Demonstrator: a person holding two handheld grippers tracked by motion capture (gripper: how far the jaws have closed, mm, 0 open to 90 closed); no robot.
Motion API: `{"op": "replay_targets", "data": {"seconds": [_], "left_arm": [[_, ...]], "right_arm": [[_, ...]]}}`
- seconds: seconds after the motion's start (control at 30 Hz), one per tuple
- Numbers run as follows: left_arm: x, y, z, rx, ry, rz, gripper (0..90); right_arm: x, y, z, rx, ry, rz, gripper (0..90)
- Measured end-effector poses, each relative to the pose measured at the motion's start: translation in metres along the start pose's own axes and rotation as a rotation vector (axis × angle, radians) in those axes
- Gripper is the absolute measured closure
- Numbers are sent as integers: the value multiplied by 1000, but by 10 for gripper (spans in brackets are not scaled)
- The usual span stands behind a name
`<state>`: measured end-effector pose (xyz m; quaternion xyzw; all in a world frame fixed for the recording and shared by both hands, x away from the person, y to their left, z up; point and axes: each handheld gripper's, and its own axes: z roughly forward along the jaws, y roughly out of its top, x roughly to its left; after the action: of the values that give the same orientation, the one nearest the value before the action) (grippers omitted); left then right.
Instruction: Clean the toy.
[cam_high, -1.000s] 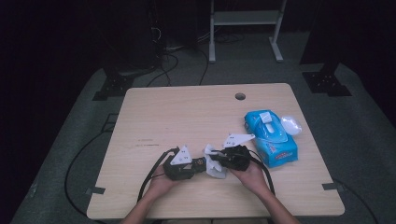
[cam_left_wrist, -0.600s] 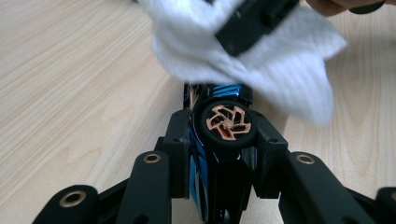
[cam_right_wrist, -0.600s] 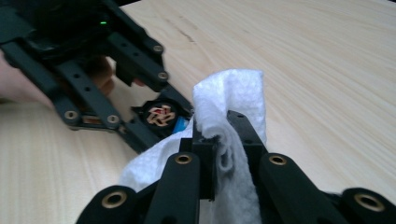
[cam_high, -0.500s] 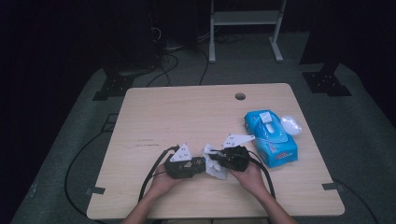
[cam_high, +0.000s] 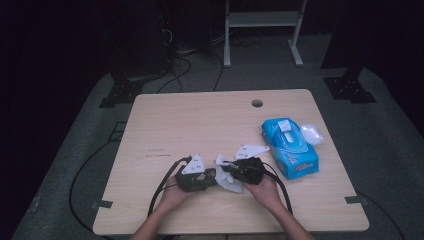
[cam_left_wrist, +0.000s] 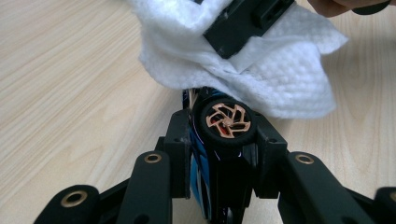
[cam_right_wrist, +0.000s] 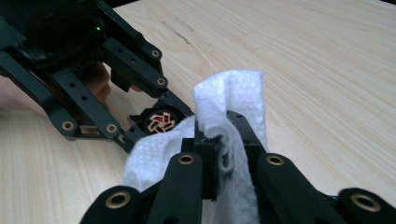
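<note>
Wipe (cam_left_wrist: 261, 70) pinched in right gripper (cam_right_wrist: 223, 140) — draped over toy car (cam_left_wrist: 224, 126).

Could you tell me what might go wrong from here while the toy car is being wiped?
The left gripper clamps the toy car across a round wheel, so rubbing might twist it out of the jaws. The right gripper pinches the white wipe by a bunched fold, which could slip free. The two grippers meet closely, so the jaws may knock together.
</note>
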<state>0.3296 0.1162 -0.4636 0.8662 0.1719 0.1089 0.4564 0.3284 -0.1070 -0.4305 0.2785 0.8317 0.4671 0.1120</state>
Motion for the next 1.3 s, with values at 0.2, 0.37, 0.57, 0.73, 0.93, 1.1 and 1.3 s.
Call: {"op": "replay_targets", "data": {"seconds": [0.2, 0.37, 0.57, 0.73, 0.93, 1.1, 1.3], "left_arm": [[0, 0, 0, 1, 2, -3, 651], [0, -1, -2, 6, 3, 2, 653], [0, 0, -1, 10, 11, 10, 651], [1, -1, -3, 13, 15, 9, 653], [1, -1, -2, 11, 17, 11, 652], [1, 0, -2, 14, 19, 15, 652], [0, 0, -2, 19, 24, 22, 654]], "right_arm": [[21, 7, 17, -22, 89, -26, 832], [13, 5, 8, 1, 21, -59, 834], [9, 3, 4, 6, -17, -31, 834], [11, 4, 5, 14, -16, -56, 836], [-10, -4, -14, 22, -98, -23, 836], [0, 0, -3, 11, -59, -27, 835], [-7, -1, -7, 18, -85, -23, 836]]}}
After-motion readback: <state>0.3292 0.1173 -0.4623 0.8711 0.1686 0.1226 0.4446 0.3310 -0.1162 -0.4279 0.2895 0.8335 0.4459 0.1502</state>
